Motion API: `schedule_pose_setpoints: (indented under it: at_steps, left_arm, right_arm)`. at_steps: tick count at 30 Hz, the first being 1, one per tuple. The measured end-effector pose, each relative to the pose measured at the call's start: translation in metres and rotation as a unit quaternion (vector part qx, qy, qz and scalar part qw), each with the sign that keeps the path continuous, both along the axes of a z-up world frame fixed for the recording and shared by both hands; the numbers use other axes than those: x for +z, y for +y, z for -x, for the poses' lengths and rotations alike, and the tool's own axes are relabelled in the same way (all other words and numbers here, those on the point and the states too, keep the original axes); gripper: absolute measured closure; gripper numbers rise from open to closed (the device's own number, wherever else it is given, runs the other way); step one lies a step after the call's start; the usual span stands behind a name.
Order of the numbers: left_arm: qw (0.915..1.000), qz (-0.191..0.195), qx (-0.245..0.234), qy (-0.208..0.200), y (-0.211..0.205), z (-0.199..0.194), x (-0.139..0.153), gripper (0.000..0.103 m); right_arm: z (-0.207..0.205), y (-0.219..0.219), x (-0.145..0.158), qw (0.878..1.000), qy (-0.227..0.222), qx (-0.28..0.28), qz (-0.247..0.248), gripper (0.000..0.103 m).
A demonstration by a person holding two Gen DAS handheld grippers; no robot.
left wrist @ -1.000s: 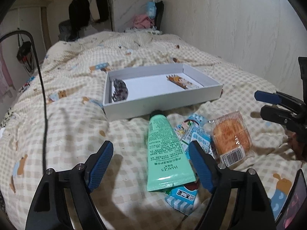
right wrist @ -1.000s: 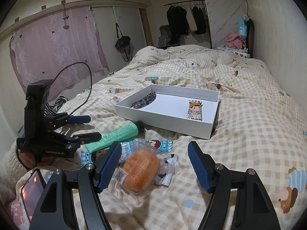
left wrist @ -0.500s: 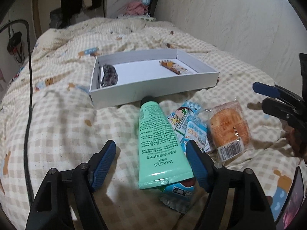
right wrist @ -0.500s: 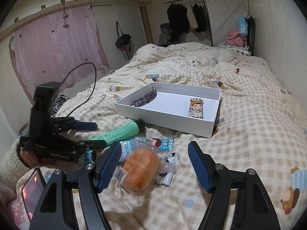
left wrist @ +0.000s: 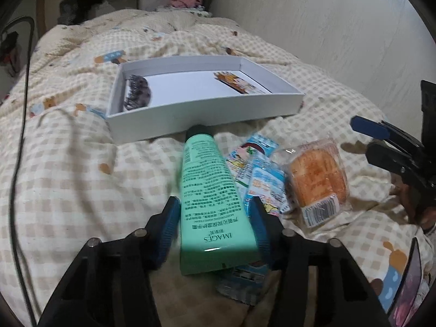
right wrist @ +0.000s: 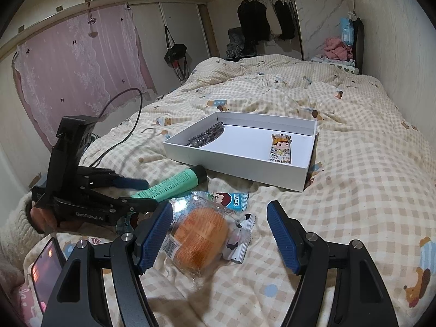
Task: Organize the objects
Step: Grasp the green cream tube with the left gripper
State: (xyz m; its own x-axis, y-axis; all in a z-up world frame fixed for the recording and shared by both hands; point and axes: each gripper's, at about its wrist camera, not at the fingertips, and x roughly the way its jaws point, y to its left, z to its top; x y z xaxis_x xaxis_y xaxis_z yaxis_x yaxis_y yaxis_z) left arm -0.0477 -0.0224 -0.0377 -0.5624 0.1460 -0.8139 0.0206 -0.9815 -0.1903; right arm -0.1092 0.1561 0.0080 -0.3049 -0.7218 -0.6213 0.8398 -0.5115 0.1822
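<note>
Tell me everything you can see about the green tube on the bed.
The tube is a soft-looking mint-green hand cream tube with a dark cap and printed text, including "IMAGES". It lies flat on the checked blanket, cap against the wall of the white box, crimped end toward the left tool. That tool's blue fingers flank its wide end, seemingly closing on it. Its right edge overlaps blue snack packets.

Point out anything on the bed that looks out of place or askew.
Nothing is spilled or damaged. The green tube, blue packets and wrapped cake lie in an overlapping heap outside the white box, which holds only a hair clip and a candy bar.
</note>
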Motion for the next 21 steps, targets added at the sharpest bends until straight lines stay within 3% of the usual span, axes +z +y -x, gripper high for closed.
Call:
schedule_pose_setpoints:
  at_steps: [8,9,12,16,21]
  left_arm:
    - [0.9998,-0.012,0.012,0.009,-0.003,-0.01,0.009,0.049]
    - [0.9998,-0.016,0.013,0.001,-0.004,-0.011,0.011,0.049]
    - [0.9957,-0.05,0.007,-0.077,-0.008,-0.015,0.014,0.051]
    - [0.9928,-0.081,0.002,-0.088,-0.014,-0.028,0.024,0.051]
    - [0.9922,-0.058,-0.011,-0.11,-0.006,-0.025,0.028,0.051]
  right_arm:
    - [0.001,0.0,0.0,1.0,0.0,0.0,0.0,0.03]
    - [0.001,0.0,0.0,1.0,0.0,0.0,0.0,0.03]
    - [0.001,0.0,0.0,1.0,-0.001,-0.001,-0.001,0.03]
    - [0.001,0.0,0.0,1.0,-0.001,-0.001,-0.001,0.03]
    - [0.002,0.0,0.001,1.0,-0.002,0.0,-0.001,0.03]
